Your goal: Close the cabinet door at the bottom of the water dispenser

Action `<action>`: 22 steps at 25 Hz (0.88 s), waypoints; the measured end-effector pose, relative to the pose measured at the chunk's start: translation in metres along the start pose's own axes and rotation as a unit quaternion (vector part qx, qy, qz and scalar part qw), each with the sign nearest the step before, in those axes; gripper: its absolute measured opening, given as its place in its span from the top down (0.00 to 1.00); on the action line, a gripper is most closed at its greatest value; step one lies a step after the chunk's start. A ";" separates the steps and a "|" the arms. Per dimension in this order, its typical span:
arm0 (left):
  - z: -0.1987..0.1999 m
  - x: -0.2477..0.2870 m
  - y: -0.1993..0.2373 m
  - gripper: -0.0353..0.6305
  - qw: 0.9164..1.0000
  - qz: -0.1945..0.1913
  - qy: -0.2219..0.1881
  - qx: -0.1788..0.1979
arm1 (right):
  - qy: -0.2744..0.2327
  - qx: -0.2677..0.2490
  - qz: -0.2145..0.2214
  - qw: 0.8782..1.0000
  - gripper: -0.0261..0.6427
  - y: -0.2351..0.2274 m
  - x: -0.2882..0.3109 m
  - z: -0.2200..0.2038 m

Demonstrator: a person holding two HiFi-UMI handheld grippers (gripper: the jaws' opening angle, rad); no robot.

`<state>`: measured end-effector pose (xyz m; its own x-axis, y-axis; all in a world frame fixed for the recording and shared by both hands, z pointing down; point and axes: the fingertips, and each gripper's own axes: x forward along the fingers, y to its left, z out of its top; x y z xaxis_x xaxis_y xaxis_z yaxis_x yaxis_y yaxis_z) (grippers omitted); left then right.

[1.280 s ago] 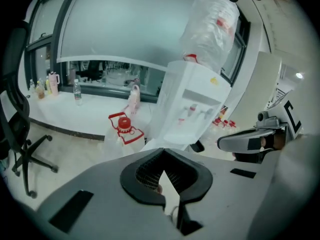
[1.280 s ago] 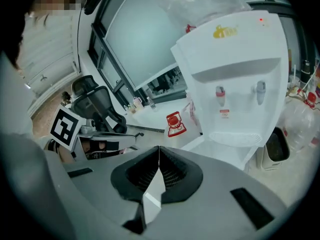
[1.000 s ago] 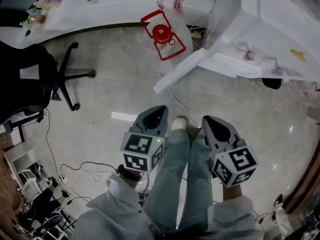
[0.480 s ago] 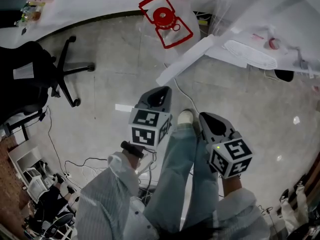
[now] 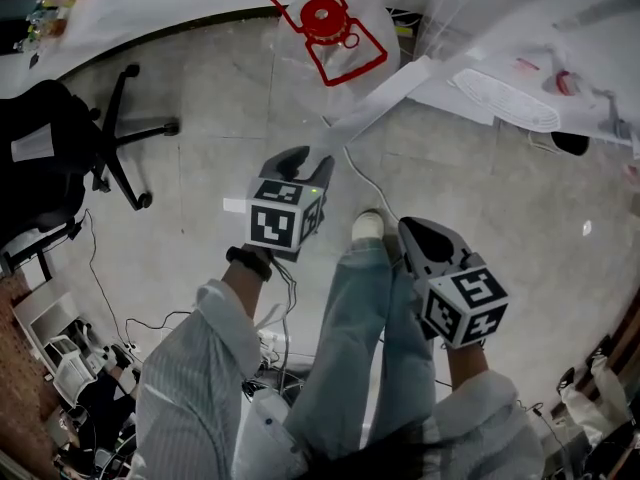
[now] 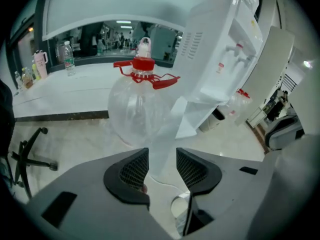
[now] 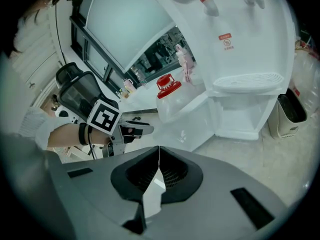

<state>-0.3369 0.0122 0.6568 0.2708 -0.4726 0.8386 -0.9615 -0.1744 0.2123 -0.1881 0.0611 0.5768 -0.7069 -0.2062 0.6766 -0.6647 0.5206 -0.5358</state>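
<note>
At the far left of the head view a black office chair (image 5: 90,148) stands on the floor (image 5: 200,238), below the curved edge of a white bench (image 5: 150,13). Only the left gripper view shows what stands along that bench's far edge: a clear bottle (image 6: 69,59) and a pink tumbler (image 6: 40,64). Right of the chair, on the floor before the bench, sits a big clear water jug (image 5: 325,28) with a red cap and handle.

The left gripper (image 5: 303,160) is held low and points toward the jug and the cabinet door (image 5: 385,93). Its own view shows its jaws spread, having just been opening, with nothing pinched. The door's free edge lines up in the gap but lies farther off. The door stands swung wide from the bottom of the water dispenser (image 5: 540,58), its free edge just beside the jug.

From the head the door is only a thin white slab. The right gripper view looks into the open cabinet behind it, white inside, under the drip tray and two taps. A white cable (image 5: 362,180) runs over the floor toward a white shoe (image 5: 368,226).

The right gripper (image 5: 415,236) hangs beside the person's leg, well apart from the door, its jaws pressed together on nothing. Its view also catches the left gripper from the side. A dark waste bin (image 5: 570,143) stands at the dispenser's right.
</note>
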 end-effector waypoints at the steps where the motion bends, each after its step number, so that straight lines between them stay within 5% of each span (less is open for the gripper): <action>1: -0.001 0.004 0.001 0.68 1.000 -0.004 0.004 0.004 | -0.001 0.001 -0.001 1.000 0.94 0.000 0.000 0.001; 6: -0.013 0.022 0.003 0.61 0.998 -0.031 0.042 0.021 | -0.001 0.004 -0.005 1.000 0.94 -0.001 0.000 0.002; 13: -0.035 0.036 0.014 0.60 0.993 -0.018 0.098 0.068 | 0.004 0.007 -0.010 1.000 0.94 -0.005 -0.004 0.000; 22: -0.039 0.040 0.014 0.66 0.993 -0.010 0.091 0.073 | -0.005 0.016 -0.029 0.999 0.94 -0.008 -0.016 0.000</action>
<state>-0.3409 0.0249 0.7125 0.2645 -0.3054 0.9148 -0.9355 -0.3116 0.1665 -0.1712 0.0603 0.5706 -0.6694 -0.2428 0.7022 -0.7115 0.4816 -0.5117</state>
